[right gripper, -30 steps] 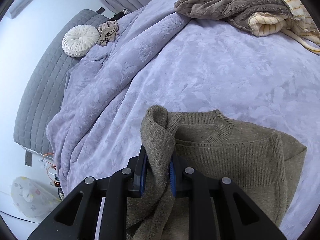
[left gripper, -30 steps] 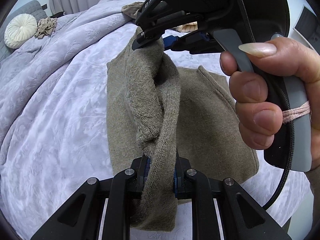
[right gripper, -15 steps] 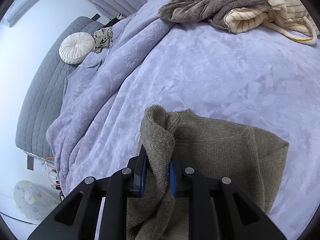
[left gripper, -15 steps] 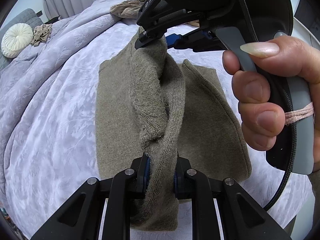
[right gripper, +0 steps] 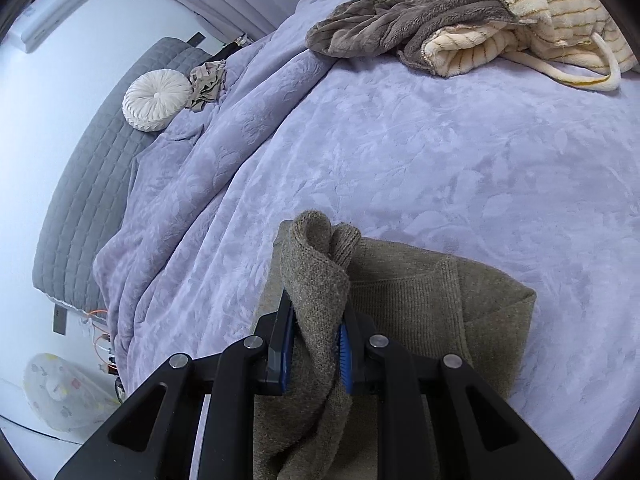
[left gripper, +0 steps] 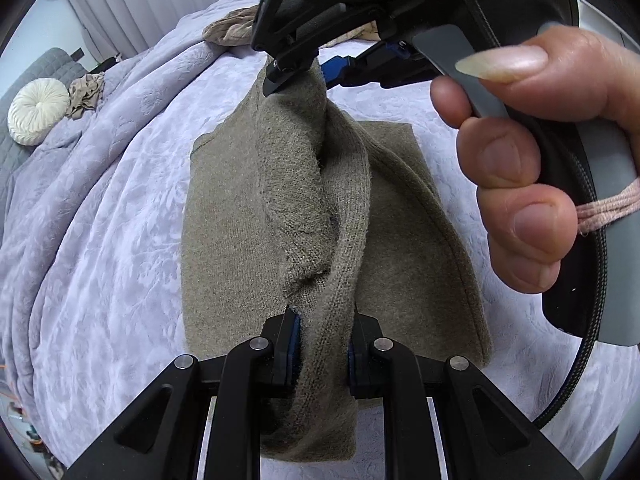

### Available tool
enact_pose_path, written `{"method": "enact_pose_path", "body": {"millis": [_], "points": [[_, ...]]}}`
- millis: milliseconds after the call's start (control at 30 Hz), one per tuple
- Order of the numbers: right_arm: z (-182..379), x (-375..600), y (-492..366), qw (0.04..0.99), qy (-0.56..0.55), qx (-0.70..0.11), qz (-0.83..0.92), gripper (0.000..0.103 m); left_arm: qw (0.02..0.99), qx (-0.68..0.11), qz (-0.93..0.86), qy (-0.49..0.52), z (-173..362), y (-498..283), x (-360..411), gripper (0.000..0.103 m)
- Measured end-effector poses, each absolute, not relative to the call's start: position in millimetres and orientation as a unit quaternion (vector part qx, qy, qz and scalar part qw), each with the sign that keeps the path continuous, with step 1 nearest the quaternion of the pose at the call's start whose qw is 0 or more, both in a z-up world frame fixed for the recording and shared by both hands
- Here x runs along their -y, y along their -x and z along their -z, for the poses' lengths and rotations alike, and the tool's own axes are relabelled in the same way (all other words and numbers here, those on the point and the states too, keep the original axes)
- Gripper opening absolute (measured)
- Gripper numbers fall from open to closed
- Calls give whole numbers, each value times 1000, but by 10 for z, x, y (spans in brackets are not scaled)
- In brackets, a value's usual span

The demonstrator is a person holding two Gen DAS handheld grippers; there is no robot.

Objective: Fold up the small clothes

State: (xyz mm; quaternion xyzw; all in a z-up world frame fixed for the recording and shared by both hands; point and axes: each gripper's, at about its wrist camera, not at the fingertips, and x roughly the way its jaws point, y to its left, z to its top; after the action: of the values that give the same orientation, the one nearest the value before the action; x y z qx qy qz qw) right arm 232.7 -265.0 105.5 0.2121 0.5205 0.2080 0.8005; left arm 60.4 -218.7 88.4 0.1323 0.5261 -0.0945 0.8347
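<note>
Landmark: the olive knit sweater, lying partly folded on the lavender bed cover.
Task's thing: the sweater's body rests flat on the bed; one long edge is lifted off it into a raised ridge between the two tongs.
Left tongs: drawn narrow and clamped on a thick bunch of the sweater's near edge; loose knit hangs below the pads.
Right tongs: also narrow, pinching a doubled fold at the sweater's far, collar end; seen from the left wrist, a hand grips its handle above the sweater.
Surroundings: a brown and cream striped fleece heap lies well beyond the sweater; a round white cushion sits far off by the grey headboard.
Step in hand: probably carrying the lifted edge across the body to lay a lengthwise fold.
Risk, slip: the bunched knit is bulky, so a layer could slide from either grip if the ridge is pulled taut.
Risk, skew: if the two ends are set down unevenly, the fold would land crooked.
Risk, drag: the plush cover may catch the lower layer and wrinkle it.
</note>
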Motion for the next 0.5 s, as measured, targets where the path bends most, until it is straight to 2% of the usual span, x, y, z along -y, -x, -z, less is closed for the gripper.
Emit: {"method": "enact_pose_path", "body": {"millis": [500], "points": [[-1103, 3006, -2174, 816, -198, -503, -207, 20, 830, -522, 106, -163, -829, -469, 2542, 19]]}}
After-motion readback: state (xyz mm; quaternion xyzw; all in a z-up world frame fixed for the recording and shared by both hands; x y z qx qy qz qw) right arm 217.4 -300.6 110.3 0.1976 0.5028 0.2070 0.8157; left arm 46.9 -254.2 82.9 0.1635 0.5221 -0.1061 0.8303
